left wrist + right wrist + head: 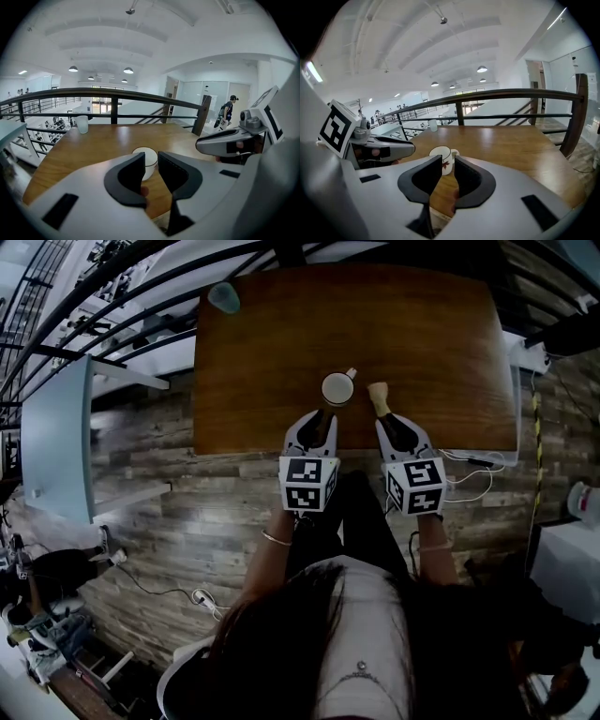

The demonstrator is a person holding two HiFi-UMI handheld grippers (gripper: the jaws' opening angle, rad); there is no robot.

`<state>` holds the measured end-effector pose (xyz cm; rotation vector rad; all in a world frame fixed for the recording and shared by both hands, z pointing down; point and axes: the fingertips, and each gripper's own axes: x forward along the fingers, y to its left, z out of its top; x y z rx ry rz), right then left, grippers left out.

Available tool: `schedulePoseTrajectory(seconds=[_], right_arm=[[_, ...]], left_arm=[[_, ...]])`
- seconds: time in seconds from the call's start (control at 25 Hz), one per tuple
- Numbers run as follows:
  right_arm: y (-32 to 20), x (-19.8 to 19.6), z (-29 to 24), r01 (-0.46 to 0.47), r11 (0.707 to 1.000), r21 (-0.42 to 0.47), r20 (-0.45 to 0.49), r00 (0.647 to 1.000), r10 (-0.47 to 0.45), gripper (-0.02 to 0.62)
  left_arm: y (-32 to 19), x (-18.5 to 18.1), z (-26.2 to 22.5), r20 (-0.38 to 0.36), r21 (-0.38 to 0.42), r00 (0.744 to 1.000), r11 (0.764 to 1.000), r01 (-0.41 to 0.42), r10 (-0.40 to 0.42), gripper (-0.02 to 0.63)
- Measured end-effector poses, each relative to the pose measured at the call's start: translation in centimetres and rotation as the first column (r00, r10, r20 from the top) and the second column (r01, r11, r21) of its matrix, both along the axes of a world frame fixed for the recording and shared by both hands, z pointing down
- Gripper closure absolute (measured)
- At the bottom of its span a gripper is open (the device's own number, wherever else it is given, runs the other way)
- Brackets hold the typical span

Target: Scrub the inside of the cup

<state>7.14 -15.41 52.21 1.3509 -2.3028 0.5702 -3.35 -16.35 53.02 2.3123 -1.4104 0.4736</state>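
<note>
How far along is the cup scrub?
Done: nothing visible. In hand: nothing; the left gripper and right gripper hover near the white cup on the table, slightly open and empty. A tan object shows at the right gripper's tips; unclear whether it's a scrubber. Left: hold the cup, scrub inside.

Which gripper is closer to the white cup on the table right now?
Left. The left gripper sits just short of the white cup, on its near side. The right gripper is farther off, toward the cup's right, by the table's near edge.
</note>
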Motion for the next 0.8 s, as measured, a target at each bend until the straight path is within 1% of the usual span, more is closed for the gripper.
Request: schedulePoseTrajectory(seconds=[0.24, 0.36, 0.68, 0.8], right_arm=[[-0.6, 0.9, 1.5, 0.011, 1.000, -0.027, 0.005, 1.000, -0.011, 0.488], [-1.0, 0.6, 2.3, 0.015, 0.999, -0.047, 0.010, 1.000, -0.014, 0.463], [-2.0, 0.9, 4.8, 0.013, 0.995, -0.095, 0.008, 1.000, -0.012, 0.422], [-2.5, 1.0, 5.5, 0.009, 0.994, -0.108, 0.009, 1.000, -0.008, 0.407]], left_arm=[[-0.1, 1.1, 1.8, 0.012, -0.015, 1.000, 1.000, -0.003, 0.003, 0.500], [-0.5, 0.8, 2.7, 0.023, -0.020, 1.000, 1.000, -0.004, 0.004, 0.477], [-1.9, 0.3, 5.1, 0.039, -0.028, 0.999, 1.000, 0.015, -0.014, 0.412], [-2.5, 0.3, 5.8, 0.050, -0.027, 0.999, 1.000, 0.009, -0.008, 0.394]])
